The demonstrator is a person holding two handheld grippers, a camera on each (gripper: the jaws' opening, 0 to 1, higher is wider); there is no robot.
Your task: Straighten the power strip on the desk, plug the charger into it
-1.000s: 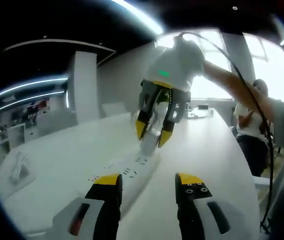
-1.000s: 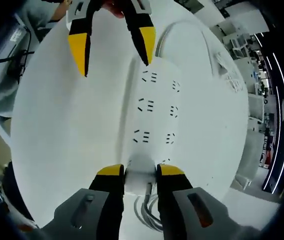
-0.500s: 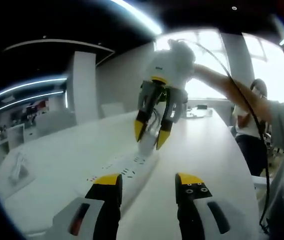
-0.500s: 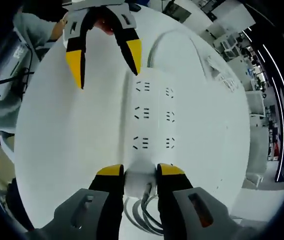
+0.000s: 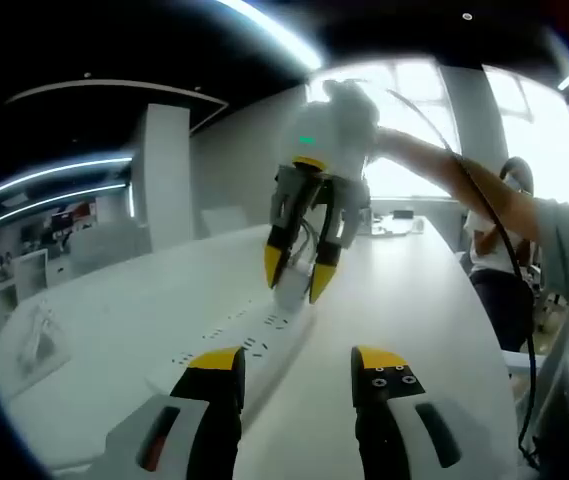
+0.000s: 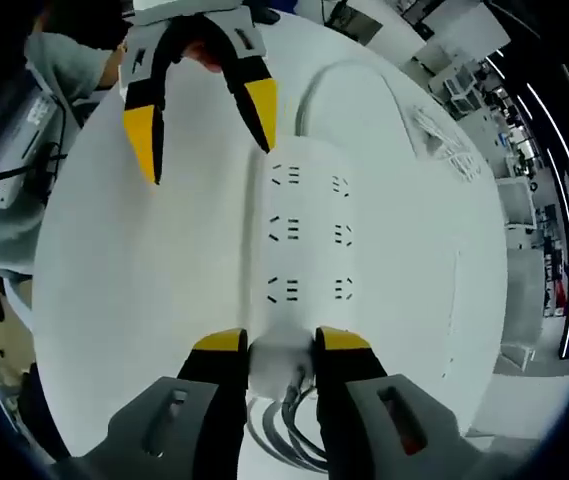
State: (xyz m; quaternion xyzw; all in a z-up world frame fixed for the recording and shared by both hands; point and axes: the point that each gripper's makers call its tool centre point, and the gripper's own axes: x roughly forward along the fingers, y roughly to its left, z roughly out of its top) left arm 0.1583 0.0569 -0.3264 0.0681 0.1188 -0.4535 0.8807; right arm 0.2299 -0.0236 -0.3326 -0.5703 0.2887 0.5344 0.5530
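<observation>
A white power strip (image 6: 309,235) lies lengthwise on the white desk (image 6: 134,280), its sockets facing up; in the left gripper view the power strip (image 5: 249,350) runs away from me. My right gripper (image 6: 279,343) is shut on a white charger (image 6: 282,362) at the strip's near end, with the charger's cable (image 6: 284,440) looped below. In the left gripper view the right gripper (image 5: 299,275) holds the charger (image 5: 294,288) just over the strip's far end. My left gripper (image 5: 296,362) is open with nothing between its jaws, and the left gripper (image 6: 201,128) hovers at the strip's other end.
The strip's own cord (image 6: 324,80) curves off across the desk. A small white item (image 5: 34,335) lies on the desk at the left. A person (image 5: 499,240) sits at the desk's far right side. A sleeve (image 5: 564,240) reaches in from the right.
The right gripper with the charger has shifted slightly left over the strip's end. The strip now lines up straight in the right gripper view. The left gripper has stayed open.
</observation>
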